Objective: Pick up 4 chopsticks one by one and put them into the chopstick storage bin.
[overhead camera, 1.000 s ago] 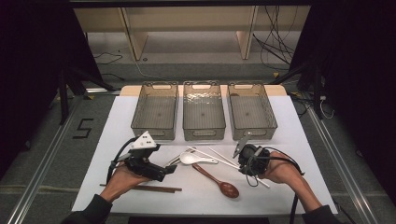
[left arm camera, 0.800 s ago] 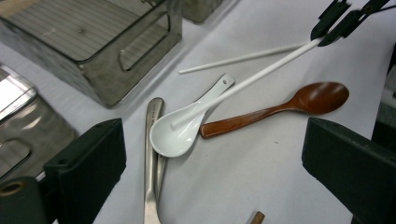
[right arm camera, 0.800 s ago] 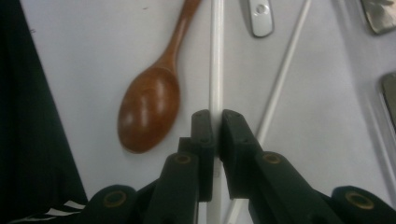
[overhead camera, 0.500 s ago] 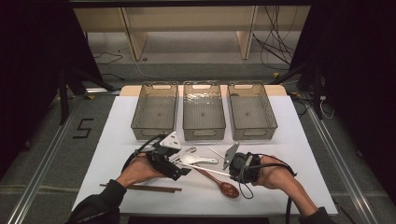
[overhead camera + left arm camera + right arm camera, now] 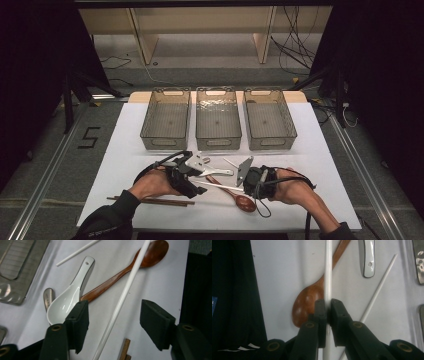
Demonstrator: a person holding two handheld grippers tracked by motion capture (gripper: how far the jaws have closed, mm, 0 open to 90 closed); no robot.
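The right gripper [image 5: 327, 307] is clamped on one end of a white chopstick [image 5: 328, 275], whose long axis runs straight out ahead of its jaws, passing over the bowl of the wooden spoon [image 5: 305, 305]. The stick's far length reaches between the jaws of the left gripper [image 5: 113, 315], which stand wide apart with the chopstick [image 5: 120, 302] running lengthwise through the gap, nearer the left-hand jaw. Closing would likely catch it across its shaft. A second white chopstick [image 5: 378, 287] lies off to the right gripper's right.
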